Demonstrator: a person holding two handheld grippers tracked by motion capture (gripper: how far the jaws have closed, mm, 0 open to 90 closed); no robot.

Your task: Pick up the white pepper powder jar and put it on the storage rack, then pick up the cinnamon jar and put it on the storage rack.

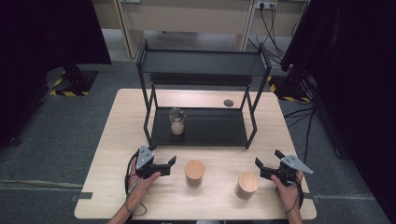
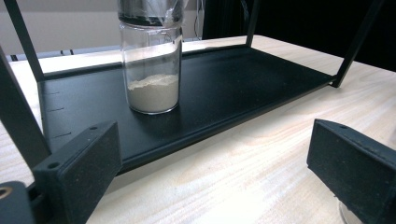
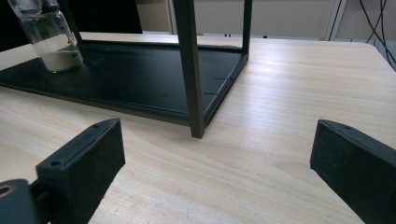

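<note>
With both jars standing free on the near table, the left gripper (image 1: 166, 166) wide beside the left jar (image 1: 194, 172) and the right gripper (image 1: 264, 168) wide beside the right jar (image 1: 247, 185), grasping seems next, each needing to close in sideways.

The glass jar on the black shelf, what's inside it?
The glass jar holds a pale powder filling roughly its lower third; above that it looks empty. Its top is covered by a dark lid, so the mouth is hidden. It stands on the rack's bottom shelf.

Black claws (image 1: 169, 164) (image 1: 266, 164) bear grey three-cornered plates and trailing cables.
</note>
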